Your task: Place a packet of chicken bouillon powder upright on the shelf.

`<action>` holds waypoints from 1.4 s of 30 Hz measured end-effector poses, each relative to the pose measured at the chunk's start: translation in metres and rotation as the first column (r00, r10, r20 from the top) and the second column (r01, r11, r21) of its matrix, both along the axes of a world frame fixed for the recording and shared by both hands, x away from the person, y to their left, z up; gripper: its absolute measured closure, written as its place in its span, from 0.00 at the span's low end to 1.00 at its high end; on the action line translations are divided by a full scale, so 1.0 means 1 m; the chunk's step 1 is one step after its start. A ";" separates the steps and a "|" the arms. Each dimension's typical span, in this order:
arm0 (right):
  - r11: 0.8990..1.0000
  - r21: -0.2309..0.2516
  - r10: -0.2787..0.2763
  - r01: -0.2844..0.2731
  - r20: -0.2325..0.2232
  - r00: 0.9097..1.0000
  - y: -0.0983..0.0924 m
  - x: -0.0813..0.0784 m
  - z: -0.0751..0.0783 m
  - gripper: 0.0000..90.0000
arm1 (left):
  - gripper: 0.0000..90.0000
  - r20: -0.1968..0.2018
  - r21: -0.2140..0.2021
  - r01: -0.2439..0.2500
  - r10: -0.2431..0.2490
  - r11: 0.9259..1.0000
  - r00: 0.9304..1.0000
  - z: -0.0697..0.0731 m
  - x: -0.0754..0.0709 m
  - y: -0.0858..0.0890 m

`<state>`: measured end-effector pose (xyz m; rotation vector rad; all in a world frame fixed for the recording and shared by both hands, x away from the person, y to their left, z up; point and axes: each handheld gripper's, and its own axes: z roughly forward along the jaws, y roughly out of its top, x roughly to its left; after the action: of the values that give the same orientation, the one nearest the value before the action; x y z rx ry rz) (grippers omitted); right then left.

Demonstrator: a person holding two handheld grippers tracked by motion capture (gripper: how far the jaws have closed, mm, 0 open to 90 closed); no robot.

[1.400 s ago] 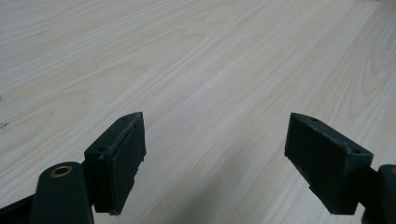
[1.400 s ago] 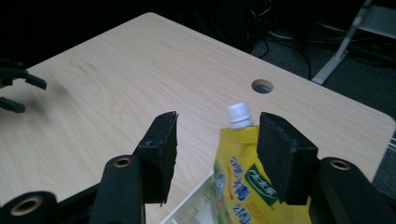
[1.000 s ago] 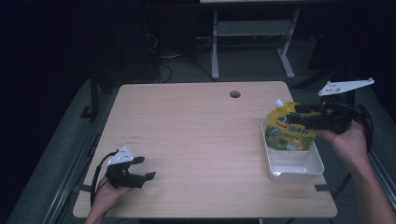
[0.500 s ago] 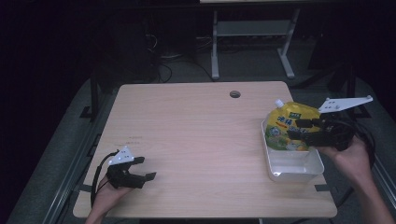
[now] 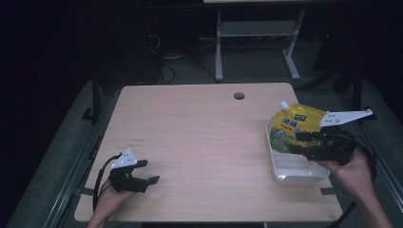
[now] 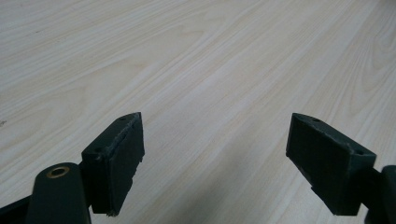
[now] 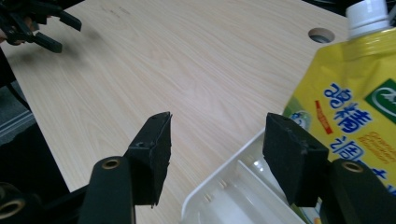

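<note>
A yellow pouch (image 5: 291,124) with a white cap stands upright at the far end of a clear plastic tray (image 5: 298,176) on the right of the wooden table (image 5: 199,137). My right gripper (image 5: 300,142) hangs over the tray, just on the near side of the pouch. It is open, its jaws have just been opening, and nothing is between them. In the right gripper view the right gripper (image 7: 218,150) frames the tray's corner (image 7: 219,191), with the pouch (image 7: 350,107) behind the right jaw. My left gripper (image 5: 148,171) rests open near the table's front left corner, and the left gripper (image 6: 215,158) shows bare wood between its jaws.
A round cable hole (image 5: 239,96) sits near the table's far edge. A white metal stand (image 5: 256,33) is on the floor behind the table. The tray lies close to the table's right edge. The left gripper (image 7: 42,23) shows far off in the right gripper view.
My right gripper has come down and toward the near side, now low over the tray. The pouch stays in the tray's far end. The left gripper has not moved.
</note>
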<state>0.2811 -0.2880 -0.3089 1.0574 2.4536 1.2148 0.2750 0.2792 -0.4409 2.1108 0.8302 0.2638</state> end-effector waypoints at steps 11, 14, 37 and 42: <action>0.998 0.035 0.053 -0.052 -0.020 0.998 0.026 0.005 -0.014 0.42 | 0.21 -0.002 0.001 0.000 0.000 1.000 1.000 0.000 -0.001 0.001; 0.997 0.043 0.062 -0.061 -0.027 0.998 0.031 0.007 -0.016 0.41 | 0.21 -0.003 0.000 0.000 0.000 1.000 1.000 0.000 -0.001 0.001; 0.987 0.074 0.149 -0.145 -0.047 0.988 0.095 0.027 -0.035 0.34 | 0.21 0.004 0.011 0.002 -0.002 1.000 1.000 0.000 -0.001 0.003; 0.985 0.076 0.159 -0.155 -0.051 0.986 0.106 0.030 -0.037 0.34 | 0.21 0.005 0.010 0.001 -0.001 1.000 1.000 0.000 -0.001 0.003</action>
<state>0.3109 -0.1824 -0.3461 0.9434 2.5976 1.3473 0.2735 0.2822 -0.4410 2.1187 0.8267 0.2735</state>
